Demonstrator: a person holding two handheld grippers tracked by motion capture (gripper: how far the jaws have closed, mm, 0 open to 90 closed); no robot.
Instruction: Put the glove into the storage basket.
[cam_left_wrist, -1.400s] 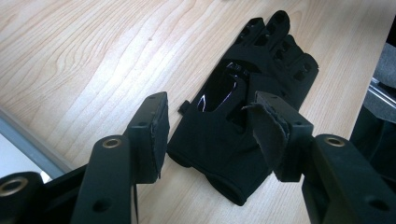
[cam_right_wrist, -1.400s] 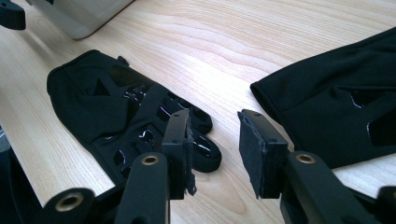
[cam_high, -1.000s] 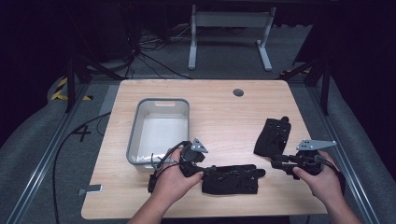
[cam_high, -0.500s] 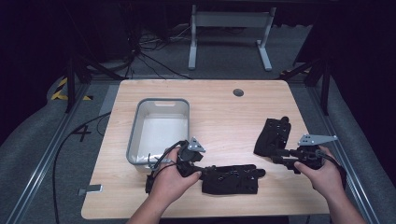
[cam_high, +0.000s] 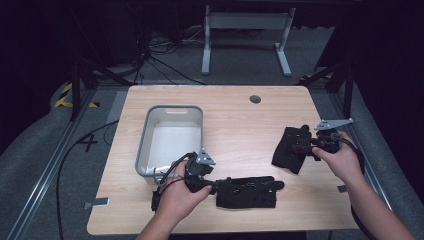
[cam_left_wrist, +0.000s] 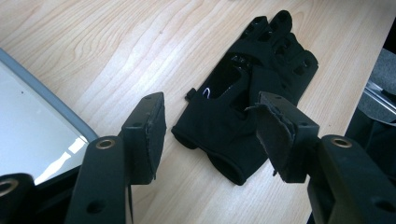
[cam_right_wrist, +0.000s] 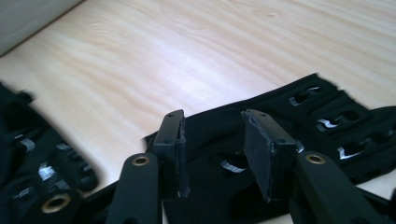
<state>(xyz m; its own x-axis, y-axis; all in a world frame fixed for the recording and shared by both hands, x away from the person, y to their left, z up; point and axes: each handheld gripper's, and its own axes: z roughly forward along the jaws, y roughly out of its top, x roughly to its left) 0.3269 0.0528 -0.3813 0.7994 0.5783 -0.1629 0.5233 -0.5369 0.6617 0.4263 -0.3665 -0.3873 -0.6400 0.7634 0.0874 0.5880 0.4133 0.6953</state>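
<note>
Two released grippers, left gripper (cam_left_wrist: 208, 135) and right gripper (cam_right_wrist: 212, 149), poised over black gloves (cam_high: 246, 192).

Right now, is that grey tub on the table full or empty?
Empty, as far as shown: the grey tub shows a bare pale floor, and both black gloves lie outside on the table.

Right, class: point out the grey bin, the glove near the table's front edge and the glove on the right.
grey bin (cam_high: 143, 141), high view, left wall.
front glove (cam_high: 246, 192), high view, palm area.
right glove (cam_high: 289, 148), high view, middle of the fabric.
</note>
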